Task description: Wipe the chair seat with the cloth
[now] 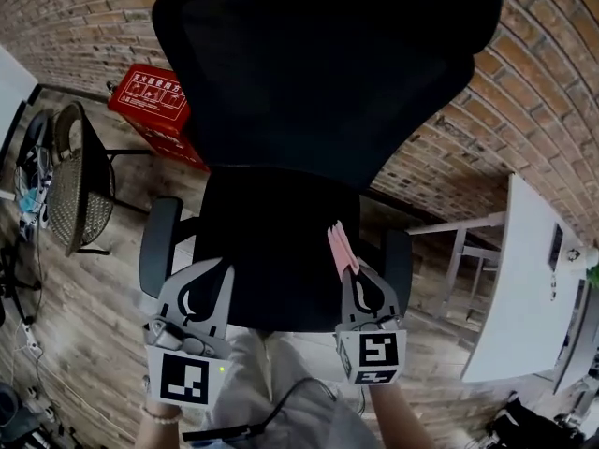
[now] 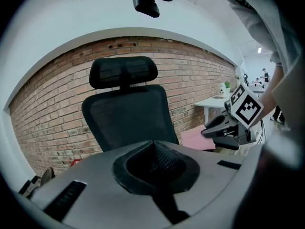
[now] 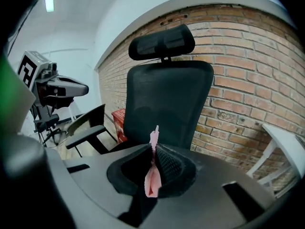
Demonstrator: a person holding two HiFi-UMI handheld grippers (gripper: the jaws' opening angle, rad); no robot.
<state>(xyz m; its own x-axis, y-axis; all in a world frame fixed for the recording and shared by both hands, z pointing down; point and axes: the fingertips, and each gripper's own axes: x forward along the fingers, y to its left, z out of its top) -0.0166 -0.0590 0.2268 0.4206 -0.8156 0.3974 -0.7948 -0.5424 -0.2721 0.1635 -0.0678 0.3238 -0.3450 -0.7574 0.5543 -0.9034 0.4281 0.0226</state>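
Observation:
A black office chair stands in front of me, its seat (image 1: 271, 241) under both grippers and its mesh back (image 1: 318, 64) towards the brick wall. My right gripper (image 1: 352, 271) hovers over the seat's right side, shut on a folded pink cloth (image 1: 341, 247) that sticks out past the tips. In the right gripper view the cloth (image 3: 152, 178) is pinched between the jaws of that gripper (image 3: 153, 151). My left gripper (image 1: 217, 269) is over the seat's left side, and in its own view it (image 2: 153, 147) is shut on nothing. That view also shows the right gripper (image 2: 224, 130) with the cloth (image 2: 196, 140).
The chair's armrests (image 1: 157, 246) (image 1: 399, 258) flank the seat. A red box (image 1: 150, 99) lies by the brick wall. A wicker-backed chair (image 1: 73, 178) stands at the left, a white table (image 1: 524, 279) at the right. The floor is wooden planks.

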